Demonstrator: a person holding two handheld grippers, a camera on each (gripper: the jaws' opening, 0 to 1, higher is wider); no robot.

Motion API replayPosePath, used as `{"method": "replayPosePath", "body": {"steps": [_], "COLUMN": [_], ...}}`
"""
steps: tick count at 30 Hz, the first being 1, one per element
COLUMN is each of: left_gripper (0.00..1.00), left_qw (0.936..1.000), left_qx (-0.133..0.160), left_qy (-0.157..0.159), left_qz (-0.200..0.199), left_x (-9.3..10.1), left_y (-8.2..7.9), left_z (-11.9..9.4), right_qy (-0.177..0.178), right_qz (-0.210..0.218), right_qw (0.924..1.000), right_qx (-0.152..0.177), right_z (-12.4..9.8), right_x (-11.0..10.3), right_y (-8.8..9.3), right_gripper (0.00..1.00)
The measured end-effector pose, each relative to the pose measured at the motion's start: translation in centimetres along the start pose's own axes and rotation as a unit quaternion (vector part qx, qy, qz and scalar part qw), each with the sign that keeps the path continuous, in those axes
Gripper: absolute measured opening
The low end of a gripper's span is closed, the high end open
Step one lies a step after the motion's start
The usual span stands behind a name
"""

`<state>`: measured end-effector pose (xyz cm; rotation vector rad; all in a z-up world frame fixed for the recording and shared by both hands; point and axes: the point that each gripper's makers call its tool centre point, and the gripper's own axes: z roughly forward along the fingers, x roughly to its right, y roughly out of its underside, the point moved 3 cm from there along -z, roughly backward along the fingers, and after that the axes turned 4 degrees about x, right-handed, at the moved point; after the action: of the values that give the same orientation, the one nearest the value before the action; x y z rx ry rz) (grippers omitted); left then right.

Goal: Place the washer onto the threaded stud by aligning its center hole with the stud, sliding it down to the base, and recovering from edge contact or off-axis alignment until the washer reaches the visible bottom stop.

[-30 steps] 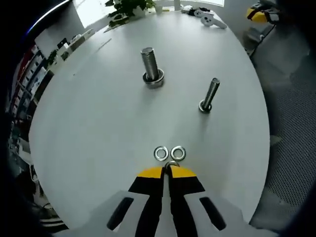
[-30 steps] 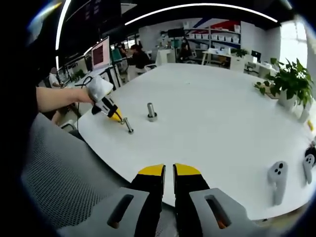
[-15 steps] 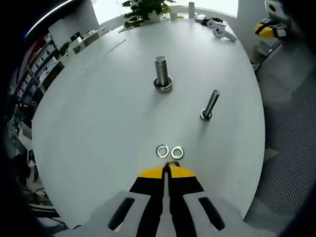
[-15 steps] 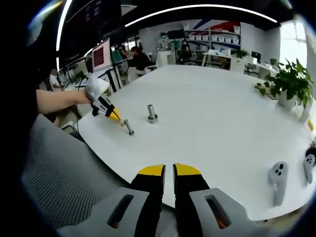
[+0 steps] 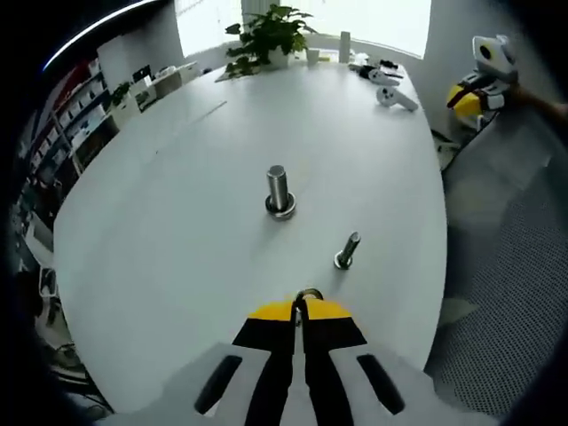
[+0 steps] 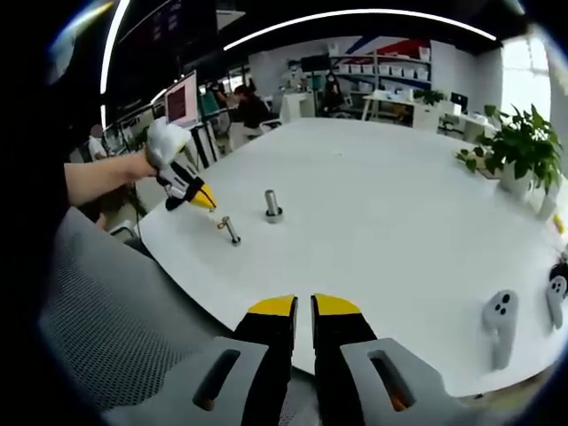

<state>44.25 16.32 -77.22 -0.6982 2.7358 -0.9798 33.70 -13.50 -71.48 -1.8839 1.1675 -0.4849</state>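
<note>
You are working in an open-plan office. You are sitting at a big white round desk (image 6: 382, 204), with a grey mesh chair (image 6: 115, 328) showing at its edge. Behind it, people are sitting at rows of workstations with a monitor (image 6: 180, 96) glowing, and shelves (image 6: 377, 64) of boxes are lining the far wall. Long strip lights (image 6: 355, 15) are running across the dark ceiling. Potted plants (image 6: 519, 146) are standing by bright windows (image 5: 390, 13), and game-style controllers (image 6: 500, 327) are lying on the desk.
</note>
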Motion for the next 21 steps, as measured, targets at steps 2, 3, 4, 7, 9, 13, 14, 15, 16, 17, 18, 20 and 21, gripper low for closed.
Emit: {"method": "replayPosePath", "body": {"steps": [2, 3, 4, 7, 9, 13, 14, 15, 16, 17, 18, 20, 21], "left_gripper": [0.0, 0.0, 0.0, 0.0, 0.0, 0.0, 0.0, 0.0, 0.0, 0.0, 0.0, 0.0, 0.0], "left_qw": [1.0, 0.9999, 0.9998, 0.9995, 0.9992, 0.9986, 0.9984, 0.9982, 0.998, 0.9978, 0.9977, 0.9975, 0.9974], "left_qx": [0.004, 0.006, 0.009, 0.013, 0.018, 0.019, 0.017, 0.016, 0.016, 0.016, 0.015, 0.01, 0.008], "left_qy": [0.007, 0.01, 0.014, 0.024, 0.032, 0.047, 0.049, 0.052, 0.055, 0.059, 0.06, 0.062, 0.062], "left_qz": [0.0, 0.002, 0.009, 0.016, 0.017, 0.019, 0.022, 0.026, 0.026, 0.026, 0.028, 0.033, 0.035], "left_x": [0.4, 0.7, 0.9, 1.6, 2.0, 2.7, 2.8, 3.0, 3.1, 3.3, 3.3, 3.4, 3.5], "left_y": [-0.6, -0.9, -1.3, -2.1, -2.7, -3.3, -3.4, -3.5, -3.6, -3.7, -3.7, -3.7, -3.7], "left_z": [0.0, 0.1, 0.1, 0.4, 0.6, 1.3, 1.4, 1.6, 1.7, 1.9, 1.9, 2.2, 2.3], "right_qy": [0.0, 0.001, 0.001, 0.001, 0.001, 0.001, 0.001, 0.002, 0.002, 0.003, 0.004, 0.004, 0.004], "right_qz": [0.0, 0.001, 0.001, 0.002, 0.003, 0.003, 0.003, 0.003, 0.004, 0.004, 0.004, 0.005, 0.006], "right_qw": [1.0, 1.0, 1.0, 1.0, 1.0, 1.0, 1.0, 1.0, 1.0, 1.0, 1.0, 1.0, 1.0], "right_qx": [0.001, 0.001, 0.001, 0.002, 0.002, 0.003, 0.003, 0.004, 0.004, 0.004, 0.005, 0.006, 0.006], "right_z": [0.0, 0.0, 0.0, 0.0, -0.1, -0.1, -0.1, -0.1, -0.1, -0.1, -0.1, -0.1, -0.1], "right_x": [0.0, 0.1, 0.1, 0.1, 0.2, 0.2, 0.2, 0.2, 0.2, 0.3, 0.3, 0.3, 0.3], "right_y": [0.0, 0.0, 0.0, 0.0, 0.0, 0.0, 0.0, 0.0, 0.0, 0.0, 0.0, -0.1, -0.1], "right_gripper": [0.09, 0.09, 0.09, 0.09, 0.09, 0.09, 0.09, 0.09, 0.09, 0.09, 0.09, 0.09, 0.09]}}
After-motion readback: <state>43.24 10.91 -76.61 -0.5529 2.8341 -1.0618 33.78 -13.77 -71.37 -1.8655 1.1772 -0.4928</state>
